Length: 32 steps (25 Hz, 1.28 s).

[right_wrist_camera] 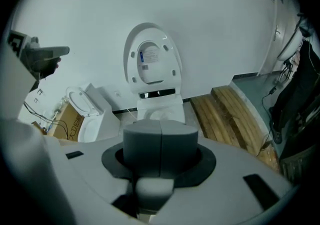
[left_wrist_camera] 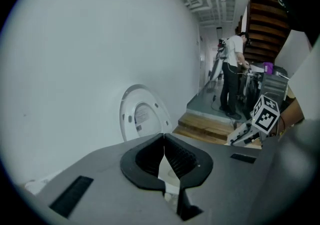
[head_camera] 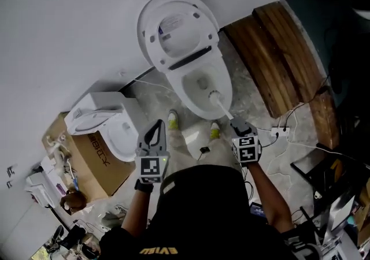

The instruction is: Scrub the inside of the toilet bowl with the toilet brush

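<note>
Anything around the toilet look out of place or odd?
Yes. A second toilet sits loose beside a cardboard box at left, angled to the wall. At right, what looks like a power strip lies on the floor near the toilet bowl, a risk if water splashes.

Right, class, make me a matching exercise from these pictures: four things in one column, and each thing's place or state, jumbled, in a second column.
Things:
1 toilet lid
2 toilet brush
3 left gripper
4 wooden planks

Place or state:
A shut, holding nothing
B brown, on the floor beside the toilet
C raised upright against the white wall
D held by the right gripper, reaching into the bowl

Pairs: 1-C, 2-D, 3-A, 4-B
</note>
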Available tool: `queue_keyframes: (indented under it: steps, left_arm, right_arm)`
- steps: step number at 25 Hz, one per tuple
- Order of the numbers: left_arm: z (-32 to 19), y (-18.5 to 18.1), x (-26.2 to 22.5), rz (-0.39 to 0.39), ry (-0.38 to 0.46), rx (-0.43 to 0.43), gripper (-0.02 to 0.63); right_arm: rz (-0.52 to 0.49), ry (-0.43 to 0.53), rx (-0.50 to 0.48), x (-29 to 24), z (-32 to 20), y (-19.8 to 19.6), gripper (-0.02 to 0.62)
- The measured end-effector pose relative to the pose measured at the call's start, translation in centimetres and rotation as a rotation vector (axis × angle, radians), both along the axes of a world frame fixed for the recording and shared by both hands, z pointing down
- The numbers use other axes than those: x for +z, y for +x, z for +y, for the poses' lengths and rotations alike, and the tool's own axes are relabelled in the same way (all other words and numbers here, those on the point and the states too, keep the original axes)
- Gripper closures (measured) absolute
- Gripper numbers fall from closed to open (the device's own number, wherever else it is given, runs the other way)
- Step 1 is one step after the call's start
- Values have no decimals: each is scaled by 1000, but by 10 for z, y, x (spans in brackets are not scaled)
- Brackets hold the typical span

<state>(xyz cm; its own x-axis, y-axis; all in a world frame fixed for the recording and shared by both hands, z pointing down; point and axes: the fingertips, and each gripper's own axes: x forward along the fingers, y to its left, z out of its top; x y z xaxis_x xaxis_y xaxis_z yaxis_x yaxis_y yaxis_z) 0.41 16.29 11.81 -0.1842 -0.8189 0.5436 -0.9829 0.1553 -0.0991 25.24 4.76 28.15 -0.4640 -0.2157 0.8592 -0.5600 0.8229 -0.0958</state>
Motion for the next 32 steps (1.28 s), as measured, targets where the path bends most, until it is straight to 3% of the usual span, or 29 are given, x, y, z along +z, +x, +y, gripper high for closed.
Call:
queue_keyframes:
  steps: [4,6,9,12,17,21,25,28,32]
  left_arm:
    - [-30,-35,28,73,3,132,586]
    - [-45,-46,46,114,4,239,586]
    - [-59,-64,73,151,-14,405,586]
    - [-78,-93,105,200,-17,496,586]
    - [-107,-136,173,250,-24,476,586]
    - [-122,-162,234,182,-35,406,586]
    - [-121,-147,294,211,-58,386,586]
    - [-114,-121,325,214,-68,448,586]
    - [-102,-87,340,213,-81,514,586]
  right_arm:
    - [65,80,-44,22,3,-54,440]
    - [123,119,-65,29,5,-84,440]
    - [211,137,-20,41,20,-121,440]
    - [257,150,19,66,27,-153,440]
    - [342,189,-88,143,14,-172,440]
    - [370,242,-137,214,-28,-181,440]
    - [388,269,-182,264,-62,-182,440]
    - [371,276,-207,290,-73,-190,440]
    - [365,370,-282,303,-90,-197,440]
